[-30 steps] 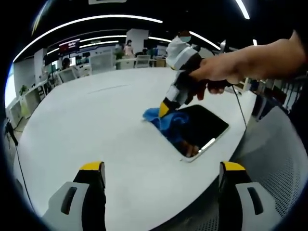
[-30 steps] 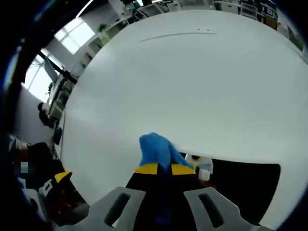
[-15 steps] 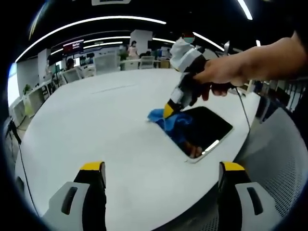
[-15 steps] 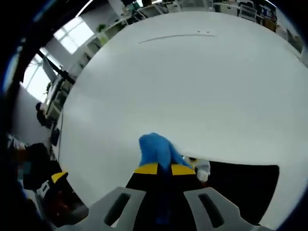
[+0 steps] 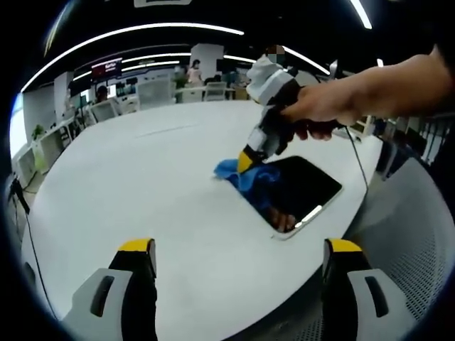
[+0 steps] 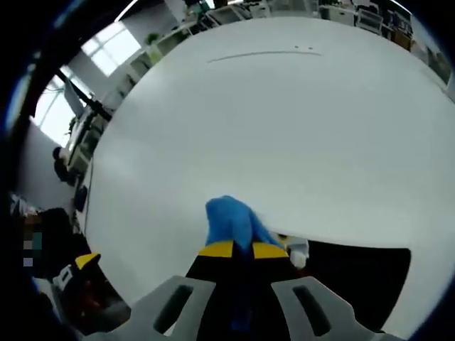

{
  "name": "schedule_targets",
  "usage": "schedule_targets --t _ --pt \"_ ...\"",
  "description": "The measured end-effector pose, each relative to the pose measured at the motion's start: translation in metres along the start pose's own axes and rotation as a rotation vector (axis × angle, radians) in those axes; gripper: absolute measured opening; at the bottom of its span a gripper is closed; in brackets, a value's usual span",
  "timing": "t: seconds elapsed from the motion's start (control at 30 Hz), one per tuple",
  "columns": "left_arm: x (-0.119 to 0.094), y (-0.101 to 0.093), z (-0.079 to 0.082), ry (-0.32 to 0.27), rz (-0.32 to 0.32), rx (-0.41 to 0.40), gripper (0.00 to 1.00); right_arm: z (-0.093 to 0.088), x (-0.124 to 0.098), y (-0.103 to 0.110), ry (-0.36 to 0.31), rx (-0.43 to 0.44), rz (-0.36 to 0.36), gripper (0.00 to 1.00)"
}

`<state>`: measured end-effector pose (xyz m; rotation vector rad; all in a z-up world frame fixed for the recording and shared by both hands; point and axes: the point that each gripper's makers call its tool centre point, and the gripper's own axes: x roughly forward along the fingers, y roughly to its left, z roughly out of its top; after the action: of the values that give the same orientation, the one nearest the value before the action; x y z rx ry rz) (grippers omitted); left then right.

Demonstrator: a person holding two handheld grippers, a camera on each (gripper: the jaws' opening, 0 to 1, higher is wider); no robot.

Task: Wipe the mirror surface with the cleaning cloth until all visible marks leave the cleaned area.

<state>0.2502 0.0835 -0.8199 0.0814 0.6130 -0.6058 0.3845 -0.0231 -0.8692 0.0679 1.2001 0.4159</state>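
Observation:
A dark rectangular mirror (image 5: 302, 190) lies flat on the white table (image 5: 142, 177) near its right edge. A blue cleaning cloth (image 5: 249, 181) rests on the mirror's left end, pinched by my right gripper (image 5: 243, 162), which a hand holds from the right. In the right gripper view that gripper (image 6: 236, 249) is shut on the blue cloth (image 6: 231, 222), with the mirror (image 6: 355, 277) dark just beside it. My left gripper (image 5: 238, 249) hovers open over the table's near edge, well short of the mirror, with nothing between its fingers.
A cable (image 5: 355, 153) runs past the mirror's far side. Office desks and chairs (image 5: 106, 106) stand beyond the table. A grey mesh chair (image 5: 412, 234) sits at the right. The table spreads wide and white to the left.
The right gripper with the cloth slid slightly right, then back left along the mirror's left end. The left gripper has stayed open and still.

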Motion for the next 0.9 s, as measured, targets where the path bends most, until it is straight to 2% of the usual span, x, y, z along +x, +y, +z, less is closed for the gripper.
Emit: schedule_targets --t 0.2,0.37,0.9 --pt "0.000 -0.001 0.000 0.000 -0.004 0.003 0.97 -0.001 -0.001 0.000 -0.008 -0.046 0.007 0.02" --pt "-0.001 -0.002 -0.001 0.009 -0.005 0.010 0.97 0.000 -0.001 -0.002 0.002 -0.007 0.007 0.02" --pt "-0.002 -0.001 -0.001 0.012 0.001 -0.010 0.99 0.000 -0.005 -0.022 0.017 -0.019 -0.008 0.02"
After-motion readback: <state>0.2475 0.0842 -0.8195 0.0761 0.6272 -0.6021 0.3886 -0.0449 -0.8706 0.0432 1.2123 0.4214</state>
